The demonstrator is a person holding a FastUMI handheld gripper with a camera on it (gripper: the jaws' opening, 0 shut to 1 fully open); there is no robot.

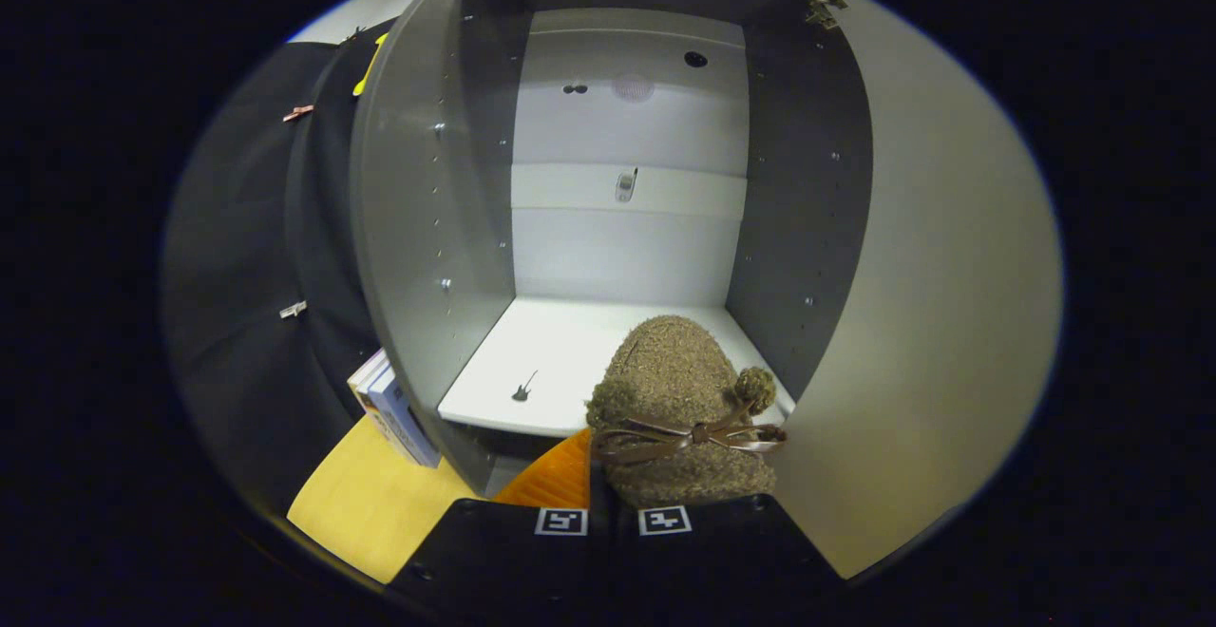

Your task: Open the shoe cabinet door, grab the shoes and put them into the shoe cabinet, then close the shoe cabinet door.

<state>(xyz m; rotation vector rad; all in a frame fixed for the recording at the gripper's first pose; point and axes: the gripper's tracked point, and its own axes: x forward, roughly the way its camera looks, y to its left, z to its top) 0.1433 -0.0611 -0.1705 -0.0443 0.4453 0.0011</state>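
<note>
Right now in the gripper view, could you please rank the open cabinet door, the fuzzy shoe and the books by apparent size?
1. Open cabinet door, largest.
2. Fuzzy shoe, held in the tool; nearness to the camera enlarges it.
3. Books, smallest, partly hidden.

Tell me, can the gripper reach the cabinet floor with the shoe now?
Probably yes. The door is swung open, the cabinet floor lies bare just beyond the fingers, and the shoe held at the gripper already pokes over its front edge.
</note>
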